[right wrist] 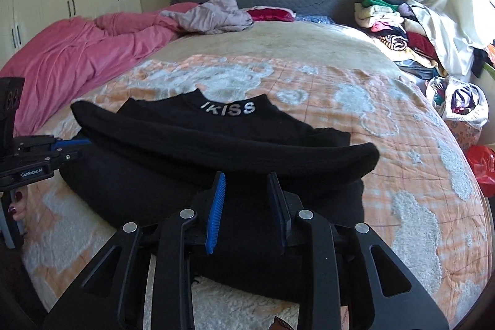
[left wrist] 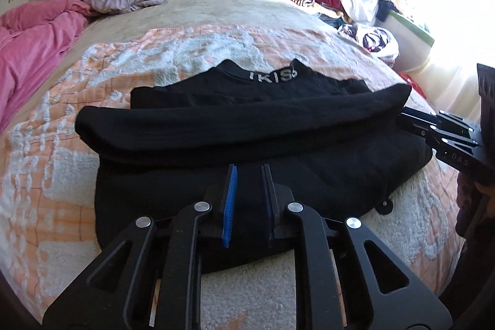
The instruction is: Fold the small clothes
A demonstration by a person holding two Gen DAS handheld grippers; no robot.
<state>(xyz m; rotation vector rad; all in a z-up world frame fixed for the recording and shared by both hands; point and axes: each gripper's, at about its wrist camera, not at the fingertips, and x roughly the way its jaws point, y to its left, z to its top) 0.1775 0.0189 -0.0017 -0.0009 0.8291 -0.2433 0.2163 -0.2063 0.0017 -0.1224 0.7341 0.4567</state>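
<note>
A black garment point(left wrist: 247, 126) with "IKISS" on its collar lies on the bed, a sleeve laid across it in a thick band; it also shows in the right wrist view point(right wrist: 216, 144). My left gripper point(left wrist: 249, 172) is open, its blue-padded fingers over the near part of the garment. My right gripper point(right wrist: 246, 180) is open, also over the near part, just short of the sleeve band. Each gripper shows at the edge of the other's view: the right one point(left wrist: 411, 119) at the garment's right end, the left one point(right wrist: 74, 147) at its left end.
The bed has an orange and white quilt point(right wrist: 371, 119). A pink blanket point(right wrist: 80, 51) lies at the left, a grey crumpled cloth point(right wrist: 213, 16) near the headboard. A pile of folded clothes point(right wrist: 389, 20) and a bag of clothes point(right wrist: 461, 104) sit at the right.
</note>
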